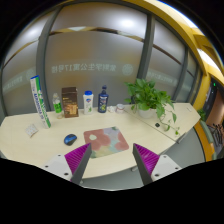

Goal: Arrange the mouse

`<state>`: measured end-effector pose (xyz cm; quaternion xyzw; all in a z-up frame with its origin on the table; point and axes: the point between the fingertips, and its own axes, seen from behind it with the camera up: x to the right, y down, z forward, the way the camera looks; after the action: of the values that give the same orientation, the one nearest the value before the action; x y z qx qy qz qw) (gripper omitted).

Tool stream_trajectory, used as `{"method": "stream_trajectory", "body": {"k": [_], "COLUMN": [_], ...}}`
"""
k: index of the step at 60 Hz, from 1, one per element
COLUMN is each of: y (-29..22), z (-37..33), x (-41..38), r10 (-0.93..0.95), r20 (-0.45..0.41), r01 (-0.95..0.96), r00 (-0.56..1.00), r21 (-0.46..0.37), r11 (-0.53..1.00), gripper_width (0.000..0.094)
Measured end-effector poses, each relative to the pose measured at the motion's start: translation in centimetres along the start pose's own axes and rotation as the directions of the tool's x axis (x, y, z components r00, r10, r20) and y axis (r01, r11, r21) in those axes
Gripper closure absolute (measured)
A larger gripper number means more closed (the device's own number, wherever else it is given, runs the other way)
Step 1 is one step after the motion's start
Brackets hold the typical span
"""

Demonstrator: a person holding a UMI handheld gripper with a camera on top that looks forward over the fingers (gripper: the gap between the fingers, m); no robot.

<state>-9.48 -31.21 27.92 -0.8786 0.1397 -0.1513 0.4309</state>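
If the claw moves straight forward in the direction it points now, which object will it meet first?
Most likely the flat reddish patterned mouse pad, which lies just ahead of the open claw, between its fingers' lines. The small blue mouse sits beside the pad, off that line. Depth is hard to judge.

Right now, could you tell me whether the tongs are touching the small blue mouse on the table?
Apart. The gripper view shows the open tongs short of the small blue mouse, with bare pale tabletop between.

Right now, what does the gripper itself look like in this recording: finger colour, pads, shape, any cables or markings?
The gripper shows as two dark grey fingers tapering forward. Each carries a magenta pad with a ribbed, striped texture on its inner face. No cables, labels or markings show on them, and no hand or sleeve is in view.
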Motion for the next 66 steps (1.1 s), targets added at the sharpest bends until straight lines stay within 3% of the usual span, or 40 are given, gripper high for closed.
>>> {"method": "stream_trajectory", "body": {"k": [15, 27, 40, 66], "y": [8.5, 13.9, 13.5, 9.5], "z": [2.8, 7.8, 15.9, 27.7], "x": [-3.9, -12.5, -22.7, -29.5], "r10": [0.009, -0.002, -0.041, -0.039], "r20": [0.052, 0.224, 0.378, 0.434], "r01": [-0.006, 0.017, 0.059, 0.091], "r00": [0.999, 0.975, 0.925, 0.9], "r21": [-0.054, -0.066, -0.037, -0.098], "r11": [0.999, 0.998, 0.998, 0.991], "gripper_width": [0.0084, 0.0084, 0.0081, 0.0085]}}
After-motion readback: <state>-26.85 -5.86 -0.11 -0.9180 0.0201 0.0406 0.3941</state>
